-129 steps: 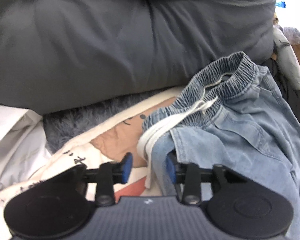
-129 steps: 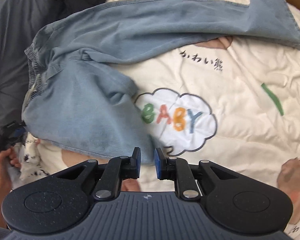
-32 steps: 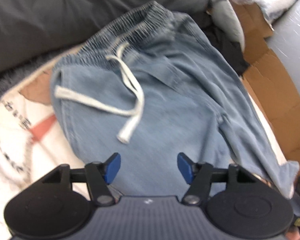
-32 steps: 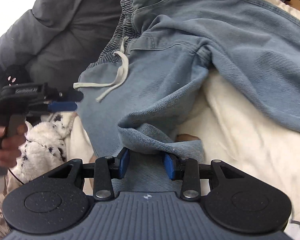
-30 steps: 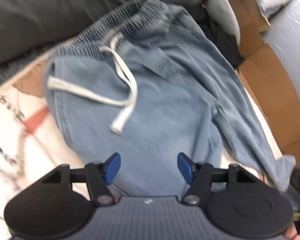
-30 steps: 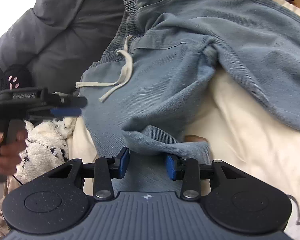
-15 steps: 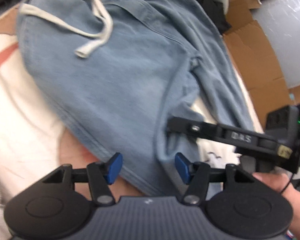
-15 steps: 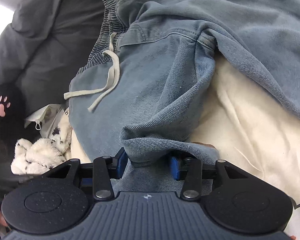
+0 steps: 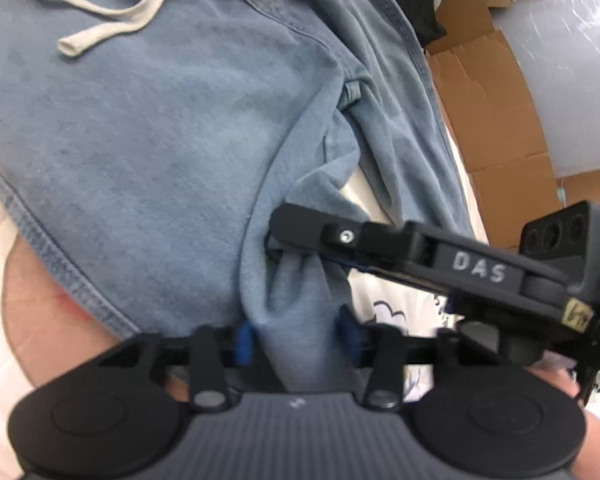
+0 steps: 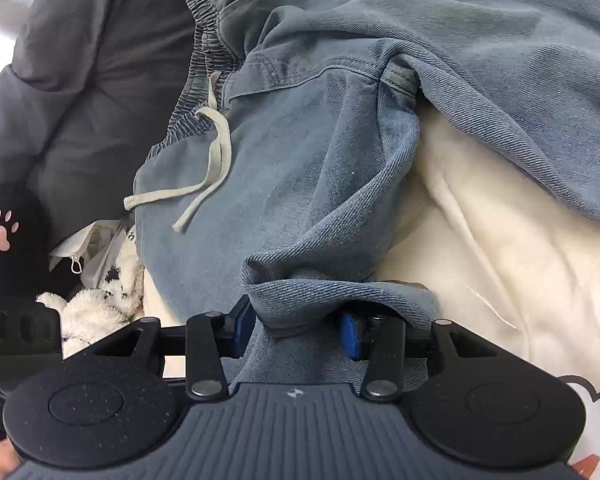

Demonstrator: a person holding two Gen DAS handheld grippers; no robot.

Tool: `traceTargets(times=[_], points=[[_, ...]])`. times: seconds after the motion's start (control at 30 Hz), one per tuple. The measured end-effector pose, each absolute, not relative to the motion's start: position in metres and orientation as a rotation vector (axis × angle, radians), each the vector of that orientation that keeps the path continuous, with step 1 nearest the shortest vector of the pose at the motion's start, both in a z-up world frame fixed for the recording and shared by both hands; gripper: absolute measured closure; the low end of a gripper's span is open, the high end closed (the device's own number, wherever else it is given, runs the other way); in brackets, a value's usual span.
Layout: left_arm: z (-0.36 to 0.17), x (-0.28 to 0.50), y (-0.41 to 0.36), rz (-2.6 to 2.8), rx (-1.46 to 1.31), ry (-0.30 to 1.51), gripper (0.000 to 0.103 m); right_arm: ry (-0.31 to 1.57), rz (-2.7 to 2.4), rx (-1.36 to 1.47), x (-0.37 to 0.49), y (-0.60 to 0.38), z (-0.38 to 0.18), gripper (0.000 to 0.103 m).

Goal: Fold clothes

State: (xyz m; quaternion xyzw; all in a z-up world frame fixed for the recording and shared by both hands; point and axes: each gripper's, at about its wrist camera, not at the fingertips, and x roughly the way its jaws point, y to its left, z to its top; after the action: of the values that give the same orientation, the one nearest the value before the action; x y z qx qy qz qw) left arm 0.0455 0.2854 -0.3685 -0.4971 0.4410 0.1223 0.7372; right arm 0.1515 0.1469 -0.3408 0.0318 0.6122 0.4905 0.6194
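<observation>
Light blue jeans [image 10: 300, 168] lie spread on a cream blanket [image 10: 480, 280], waistband at the far end against a dark grey duvet [image 10: 80, 80], white drawstring [image 10: 216, 160] loose across the front. One leg runs off to the far right, the other is bunched up near both tools. Right gripper [image 10: 296, 332]: blue pads part-way apart with a thick fold of the near leg's denim packed between them, cloth touching both pads, so pinching the jeans. Left gripper [image 9: 296, 340]: pads about as wide, a ridge of the same leg runs up between them; view is blurred, can't tell if the pads are actually pressing it. In the left view the right gripper comes in from the right, tip buried in the denim just beyond the left pads. Brown cardboard [image 9: 488, 112] at far right. A white plush toy [image 10: 96, 308] sits left of the jeans, near edge.
</observation>
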Motion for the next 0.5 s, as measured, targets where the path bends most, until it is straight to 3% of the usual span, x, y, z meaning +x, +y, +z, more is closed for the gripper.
traceTargets(times=[0.37, 0.5], points=[[-0.323, 0.029, 0.326, 0.326, -0.988, 0.896, 0.091, 1.284, 1.194, -0.082, 0.155, 0.101, -0.288, 0.057], [-0.304, 0.030, 0.349, 0.358, -0.933, 0.875, 0.092, 1.290, 1.137, -0.161, 0.154, 0.089, -0.294, 0.057]])
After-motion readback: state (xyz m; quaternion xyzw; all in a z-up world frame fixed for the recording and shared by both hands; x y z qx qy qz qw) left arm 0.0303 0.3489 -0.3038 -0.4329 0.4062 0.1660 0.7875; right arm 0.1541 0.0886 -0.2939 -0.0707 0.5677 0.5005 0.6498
